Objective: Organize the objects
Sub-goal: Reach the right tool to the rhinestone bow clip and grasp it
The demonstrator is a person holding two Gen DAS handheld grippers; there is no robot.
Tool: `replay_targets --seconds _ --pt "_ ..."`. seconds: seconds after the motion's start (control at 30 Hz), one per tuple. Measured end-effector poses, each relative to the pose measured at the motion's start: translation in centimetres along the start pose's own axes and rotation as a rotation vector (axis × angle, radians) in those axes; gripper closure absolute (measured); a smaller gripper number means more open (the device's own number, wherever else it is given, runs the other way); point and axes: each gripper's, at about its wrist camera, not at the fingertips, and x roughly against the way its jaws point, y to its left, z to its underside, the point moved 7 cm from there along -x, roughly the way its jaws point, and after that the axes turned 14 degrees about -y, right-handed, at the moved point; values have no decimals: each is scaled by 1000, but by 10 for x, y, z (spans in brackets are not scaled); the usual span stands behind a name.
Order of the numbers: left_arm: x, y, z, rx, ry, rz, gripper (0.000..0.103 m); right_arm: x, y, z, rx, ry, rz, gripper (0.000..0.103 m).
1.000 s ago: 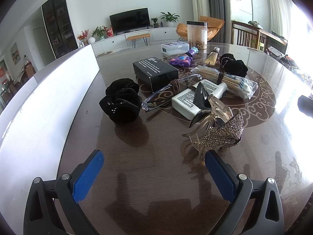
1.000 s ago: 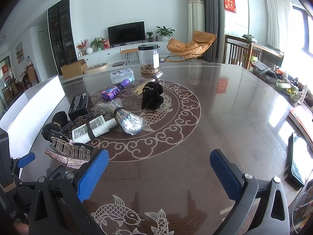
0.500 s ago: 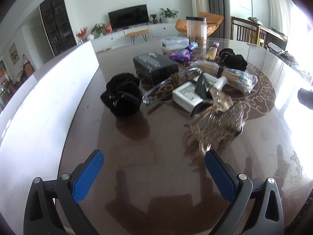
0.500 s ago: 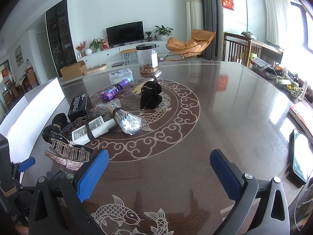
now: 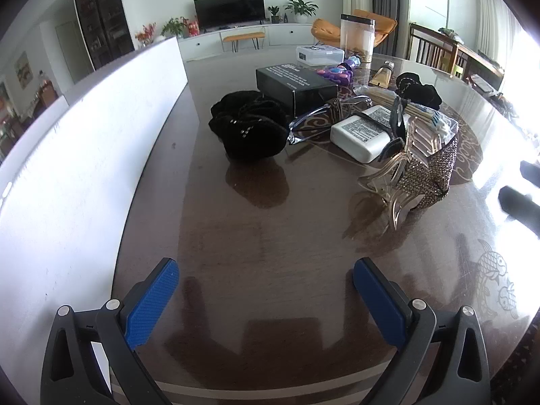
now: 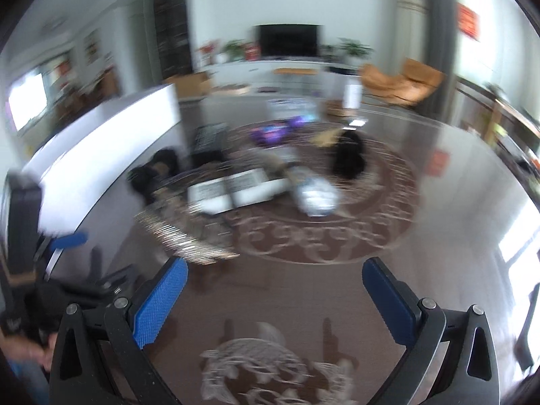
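A heap of small items lies on the dark round table (image 5: 263,243). In the left wrist view a black scrunchie (image 5: 251,128) sits ahead, beside a black box (image 5: 293,84), glasses (image 5: 314,118), a white charger (image 5: 362,131) and a sparkly hair claw (image 5: 418,172). My left gripper (image 5: 265,295) hovers open and empty, short of the scrunchie. The right wrist view is blurred by motion; the hair claw (image 6: 182,236), charger (image 6: 236,190) and a second black scrunchie (image 6: 349,157) show. My right gripper (image 6: 275,295) is open, empty, near the claw. The left gripper's blue finger (image 6: 69,239) shows at the left.
A long white box wall (image 5: 77,155) runs along the table's left side. Farther back lie cotton swabs (image 5: 425,114), a purple toy (image 5: 337,74), a tube (image 5: 381,74), a clear case (image 5: 319,54) and a tall jar (image 5: 357,40). A person's hand (image 6: 23,347) is at the lower left.
The left gripper has dipped and moved closer to the scrunchie and pile. The right gripper is swinging left toward the pile, blurring its view. Both stay open.
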Motion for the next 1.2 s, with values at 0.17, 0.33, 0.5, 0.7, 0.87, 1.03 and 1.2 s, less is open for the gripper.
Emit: replay_targets --seconds 0.17,0.33,0.5,0.7,0.87,1.03,1.2 --pt "1 7 3 48 20 35 0 -24 47 7 165 13 -89 0" --pt "3 9 3 60 11 19 0 -39 30 -4 121 -16 8 0" --pt "1 9 2 62 6 14 0 -40 -51 11 -82 77 260 0" --pt "-1 10 1 72 7 2 0 -15 -92 3 -379 -31 195 0" --pt "-1 10 2 72 3 2 0 -29 -21 -14 -289 -42 -105 0" --pt "-1 10 1 72 2 3 0 -51 29 -19 -107 3 -137 0" --pt "-2 10 1 72 2 3 0 -67 -5 -2 -126 63 43 0"
